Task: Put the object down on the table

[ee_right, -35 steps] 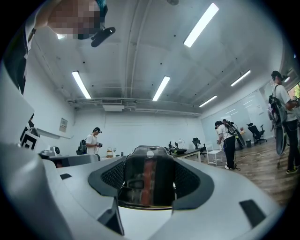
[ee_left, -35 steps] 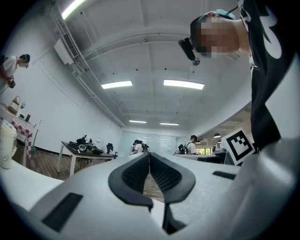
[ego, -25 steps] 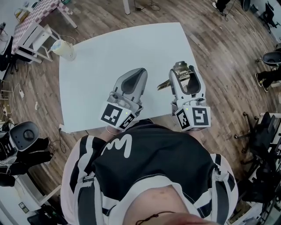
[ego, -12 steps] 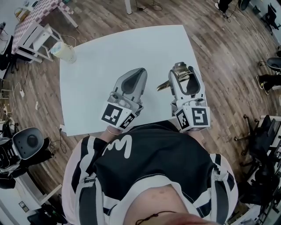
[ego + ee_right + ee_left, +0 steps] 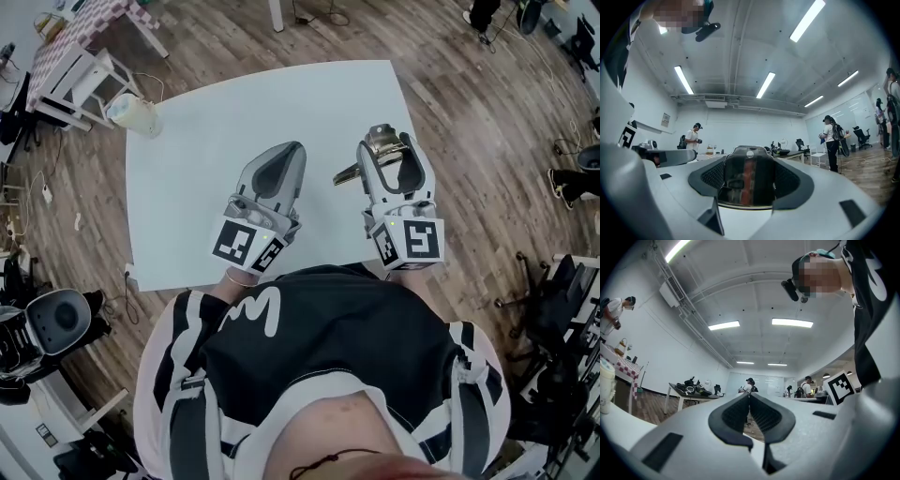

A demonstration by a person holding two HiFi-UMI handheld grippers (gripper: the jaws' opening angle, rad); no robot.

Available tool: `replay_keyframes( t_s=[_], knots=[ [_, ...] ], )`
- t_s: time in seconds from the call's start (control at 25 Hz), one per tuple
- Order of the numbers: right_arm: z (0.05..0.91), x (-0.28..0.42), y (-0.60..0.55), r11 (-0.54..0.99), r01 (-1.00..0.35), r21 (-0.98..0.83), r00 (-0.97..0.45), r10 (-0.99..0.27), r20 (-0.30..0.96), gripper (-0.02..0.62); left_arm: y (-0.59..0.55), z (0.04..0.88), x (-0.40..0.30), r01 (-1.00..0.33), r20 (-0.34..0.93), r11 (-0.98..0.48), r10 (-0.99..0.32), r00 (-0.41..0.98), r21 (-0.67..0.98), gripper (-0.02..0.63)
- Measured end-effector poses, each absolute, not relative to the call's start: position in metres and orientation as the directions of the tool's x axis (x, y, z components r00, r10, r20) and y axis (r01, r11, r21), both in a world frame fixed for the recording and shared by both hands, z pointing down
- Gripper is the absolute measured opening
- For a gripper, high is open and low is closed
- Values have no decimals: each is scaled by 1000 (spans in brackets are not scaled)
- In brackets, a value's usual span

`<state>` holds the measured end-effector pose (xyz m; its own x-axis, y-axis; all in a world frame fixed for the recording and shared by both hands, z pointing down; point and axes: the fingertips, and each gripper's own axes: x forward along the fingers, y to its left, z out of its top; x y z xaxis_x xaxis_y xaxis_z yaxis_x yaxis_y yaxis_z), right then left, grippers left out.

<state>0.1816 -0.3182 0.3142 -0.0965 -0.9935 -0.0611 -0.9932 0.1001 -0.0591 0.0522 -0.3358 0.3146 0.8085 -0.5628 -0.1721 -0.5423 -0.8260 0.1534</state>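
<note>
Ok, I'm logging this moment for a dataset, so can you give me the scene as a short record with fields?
left tool: shut, nothing between the jaws, over the table
right tool: shut on the metal object
metal object: shiny, clamped between the jaws, one end sticking out sideways in the head view
table: white, mostly bare
jug: pale, at the table's far left corner
contact of object with table: cannot tell
task state: object not yet released

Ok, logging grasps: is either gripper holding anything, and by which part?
The right gripper clamps a shiny metal tool by its flat holed plate; the left gripper is shut and empty.
</note>
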Motion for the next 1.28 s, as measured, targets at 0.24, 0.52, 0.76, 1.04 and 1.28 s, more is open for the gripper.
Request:
replay_keyframes(
  t_s=[0.24, 0.52, 0.76, 1.04, 1.28],
  knots=[
    [314, 202, -339, 87, -995, -41, -85, -995, -55, 302, -347, 320, 62, -555, -155, -815, -578, 801, 166, 11],
    [331, 207, -358, 111, -993, -40, -110, -994, -20, 302, -358, 337, 63, -579, -118, -796, -601, 790, 178, 11],
    [343, 207, -372, 124, -992, -38, -124, -992, 1, 302, -363, 346, 57, -600, -94, -778, -622, 778, 185, 11],
    [361, 212, -382, 128, -992, -24, -129, -991, 36, 302, -358, 353, 54, -621, -76, -759, -643, 762, 193, 10],
    [375, 210, -393, 142, -990, -21, -143, -988, 62, 302, -356, 354, 47, -642, -75, -743, -663, 745, 190, 11]
  ],
)
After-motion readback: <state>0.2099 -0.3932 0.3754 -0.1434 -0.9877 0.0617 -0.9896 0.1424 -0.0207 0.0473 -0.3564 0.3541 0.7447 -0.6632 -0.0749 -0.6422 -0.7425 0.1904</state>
